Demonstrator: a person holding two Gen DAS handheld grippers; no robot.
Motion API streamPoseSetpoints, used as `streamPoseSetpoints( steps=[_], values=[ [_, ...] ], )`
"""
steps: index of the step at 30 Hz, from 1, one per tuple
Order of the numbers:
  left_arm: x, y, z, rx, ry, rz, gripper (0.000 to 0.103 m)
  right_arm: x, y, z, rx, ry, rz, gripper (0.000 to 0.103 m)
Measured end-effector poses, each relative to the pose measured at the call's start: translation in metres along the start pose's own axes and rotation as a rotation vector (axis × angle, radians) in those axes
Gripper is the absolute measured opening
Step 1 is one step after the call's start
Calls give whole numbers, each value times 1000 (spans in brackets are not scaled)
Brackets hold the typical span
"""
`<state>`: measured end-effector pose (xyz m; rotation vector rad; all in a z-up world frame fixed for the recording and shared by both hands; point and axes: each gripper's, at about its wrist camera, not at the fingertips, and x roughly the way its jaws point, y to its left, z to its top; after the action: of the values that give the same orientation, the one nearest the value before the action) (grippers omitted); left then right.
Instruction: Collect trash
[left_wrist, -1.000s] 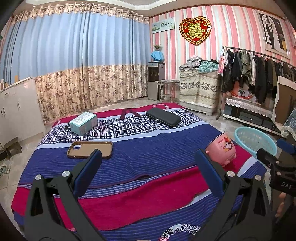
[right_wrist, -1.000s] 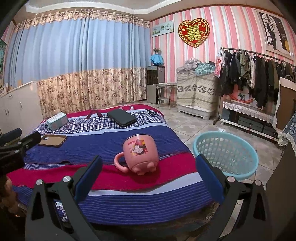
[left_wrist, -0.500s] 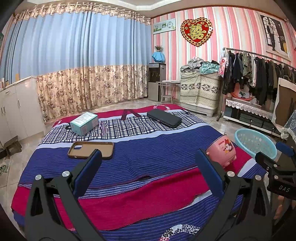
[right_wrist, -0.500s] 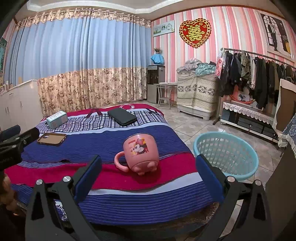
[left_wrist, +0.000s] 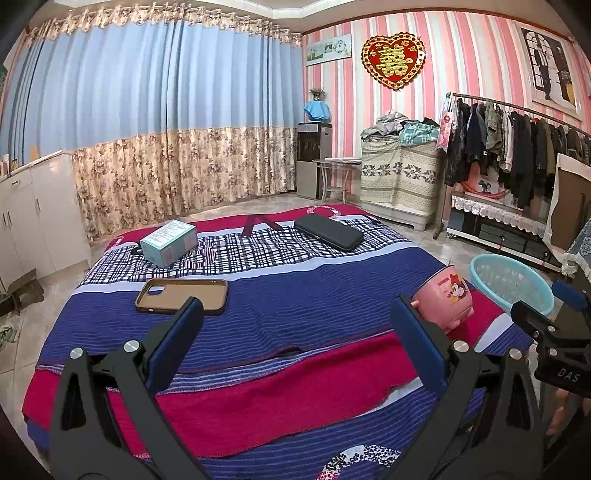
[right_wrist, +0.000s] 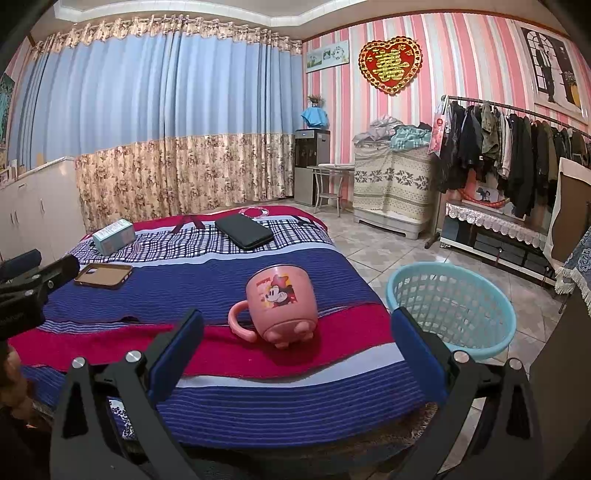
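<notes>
A pink cartoon mug (right_wrist: 281, 304) lies tilted on the striped bed cover (right_wrist: 207, 273), near the bed's right edge; it also shows in the left wrist view (left_wrist: 445, 301). A brown phone case (left_wrist: 181, 296), a teal box (left_wrist: 168, 242) and a black flat case (left_wrist: 328, 232) lie farther back on the bed. A light-blue basket (right_wrist: 452, 306) stands on the floor right of the bed. My left gripper (left_wrist: 295, 334) is open and empty above the bed's near end. My right gripper (right_wrist: 297, 345) is open and empty, just short of the mug.
White cabinets (left_wrist: 33, 214) stand left of the bed. A clothes rack (right_wrist: 517, 147), a covered pile (right_wrist: 391, 184) and a small table (right_wrist: 330, 184) line the right wall. Tiled floor (right_wrist: 380, 251) lies between bed and rack.
Both grippers have drifted slightly; the scene sits a little differently in each view. Nothing on the bed has moved, and both grippers stay open.
</notes>
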<state>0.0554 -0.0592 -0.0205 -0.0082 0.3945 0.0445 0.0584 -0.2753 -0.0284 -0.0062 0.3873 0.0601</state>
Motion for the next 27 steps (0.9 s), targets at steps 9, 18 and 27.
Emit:
streamPoseSetpoints(
  steps=[9, 18, 27],
  values=[
    [1, 1, 0, 4, -1, 0, 98, 0, 1, 0, -1, 0, -1, 98],
    [2, 0, 0, 5, -1, 2, 98, 0, 1, 0, -2, 0, -1, 98],
    [1, 0, 0, 7, -2, 1, 98, 1, 1, -1, -3, 0, -2, 98]
  ],
)
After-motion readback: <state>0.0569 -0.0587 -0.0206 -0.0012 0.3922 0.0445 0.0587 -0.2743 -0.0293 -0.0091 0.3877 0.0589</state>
